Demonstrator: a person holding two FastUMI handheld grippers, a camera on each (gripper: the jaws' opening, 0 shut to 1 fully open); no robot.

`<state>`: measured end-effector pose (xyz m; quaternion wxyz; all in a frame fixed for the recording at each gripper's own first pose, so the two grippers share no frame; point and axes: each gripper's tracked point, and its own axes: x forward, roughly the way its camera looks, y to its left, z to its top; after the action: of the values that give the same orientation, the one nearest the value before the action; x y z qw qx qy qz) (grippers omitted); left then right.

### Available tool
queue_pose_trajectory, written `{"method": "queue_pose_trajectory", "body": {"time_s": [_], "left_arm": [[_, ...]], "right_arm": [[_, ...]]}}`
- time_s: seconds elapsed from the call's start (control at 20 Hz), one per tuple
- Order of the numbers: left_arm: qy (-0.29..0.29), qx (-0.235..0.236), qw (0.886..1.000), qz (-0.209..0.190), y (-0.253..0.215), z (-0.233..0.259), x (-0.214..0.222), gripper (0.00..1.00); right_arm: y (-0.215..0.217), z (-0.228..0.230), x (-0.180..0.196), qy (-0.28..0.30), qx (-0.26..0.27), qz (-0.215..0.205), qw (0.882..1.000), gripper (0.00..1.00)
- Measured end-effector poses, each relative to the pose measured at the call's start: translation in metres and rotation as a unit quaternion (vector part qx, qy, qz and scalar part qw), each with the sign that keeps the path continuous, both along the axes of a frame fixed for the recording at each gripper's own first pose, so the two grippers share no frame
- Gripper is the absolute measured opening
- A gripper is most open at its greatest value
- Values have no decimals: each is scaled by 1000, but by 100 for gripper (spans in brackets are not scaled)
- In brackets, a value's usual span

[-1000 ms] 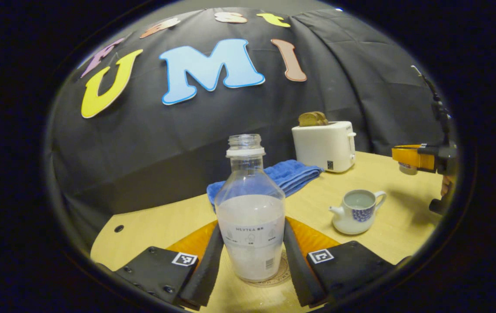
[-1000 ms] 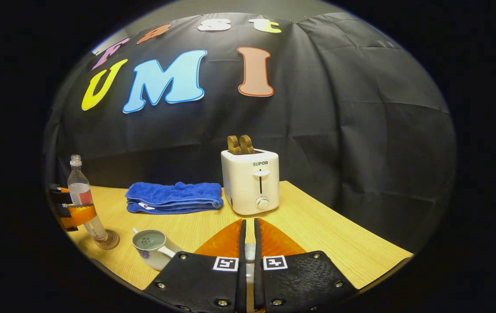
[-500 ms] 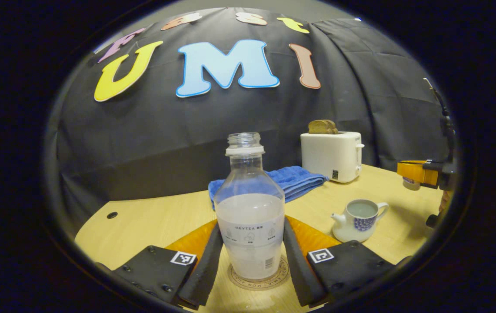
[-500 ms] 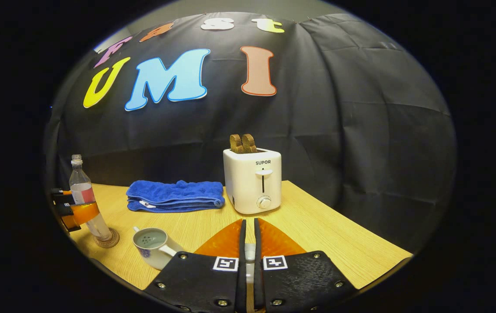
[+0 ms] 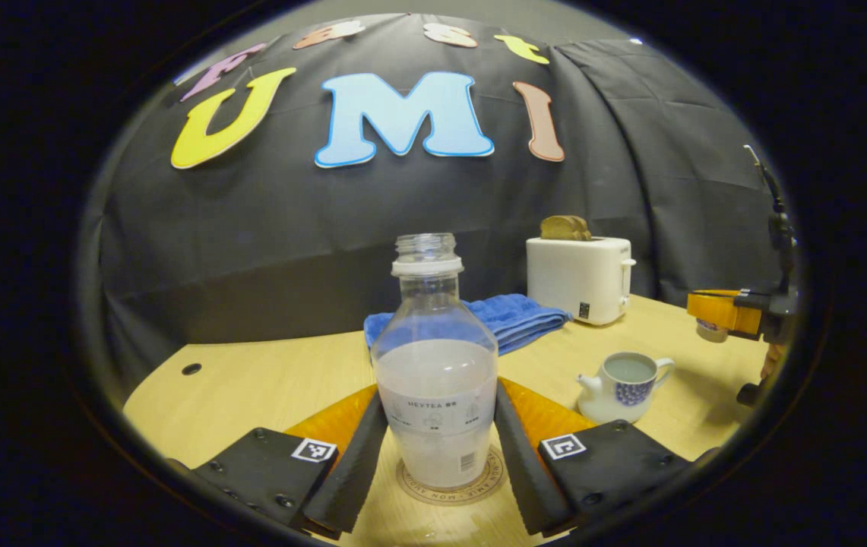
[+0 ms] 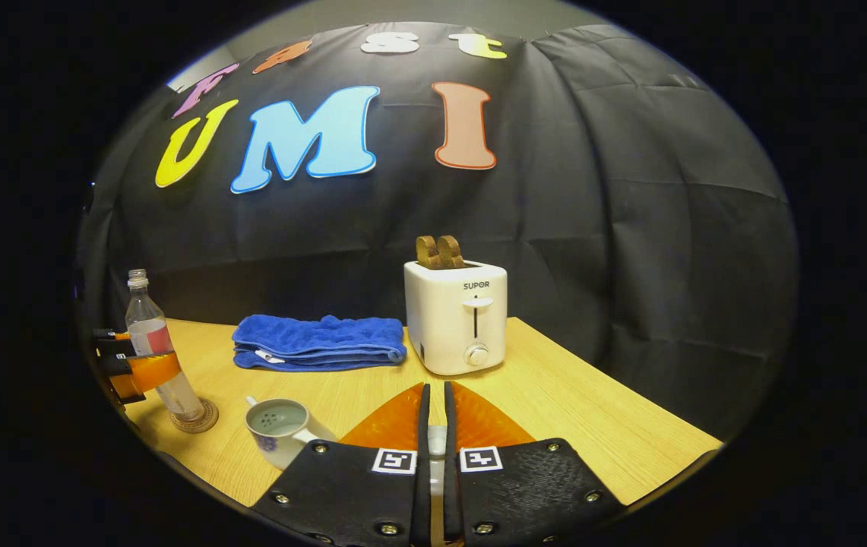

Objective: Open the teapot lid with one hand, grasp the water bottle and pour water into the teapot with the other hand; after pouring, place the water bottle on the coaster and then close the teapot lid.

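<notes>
Wooden table [image 5: 266,380] — left tool [image 5: 437,448] gripping bottle [image 5: 435,365] on coaster [image 5: 452,490]; right tool [image 6: 433,425] clamping lid [image 5: 709,330].

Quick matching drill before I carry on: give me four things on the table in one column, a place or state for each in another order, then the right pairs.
Things:
1. water bottle
2. teapot
3. towel
4. toaster

Places or states:
A. folded, lying left of the toaster in the right gripper view
B. uncapped, standing on the coaster
C. two slices sticking out of the top
D. lid off, mouth open

Pairs: 1-B, 2-D, 3-A, 4-C
</notes>
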<state>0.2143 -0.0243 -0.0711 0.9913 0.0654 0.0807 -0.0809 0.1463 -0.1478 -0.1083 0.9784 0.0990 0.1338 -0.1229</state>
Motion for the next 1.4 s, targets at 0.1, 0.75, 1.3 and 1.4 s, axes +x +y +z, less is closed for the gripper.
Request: {"method": "queue_pose_trajectory", "body": {"time_s": [0.1, 0.75, 1.3, 1.4], "left_arm": [[2, -5, 1000, 2, 0, -3, -2, 96], [-17, -37, 999, 13, 21, 7, -40, 100], [-39, -66, 997, -3, 9, 24, -60, 100], [-39, -68, 997, -10, 6, 25, -63, 100]], "right_arm": [[6, 7, 3, -7, -9, 8, 1000, 7], [90, 39, 49, -60, 22, 113, 992, 6], [115, 10, 73, -36, 50, 127, 990, 6], [114, 13, 74, -40, 45, 122, 991, 6]]}}
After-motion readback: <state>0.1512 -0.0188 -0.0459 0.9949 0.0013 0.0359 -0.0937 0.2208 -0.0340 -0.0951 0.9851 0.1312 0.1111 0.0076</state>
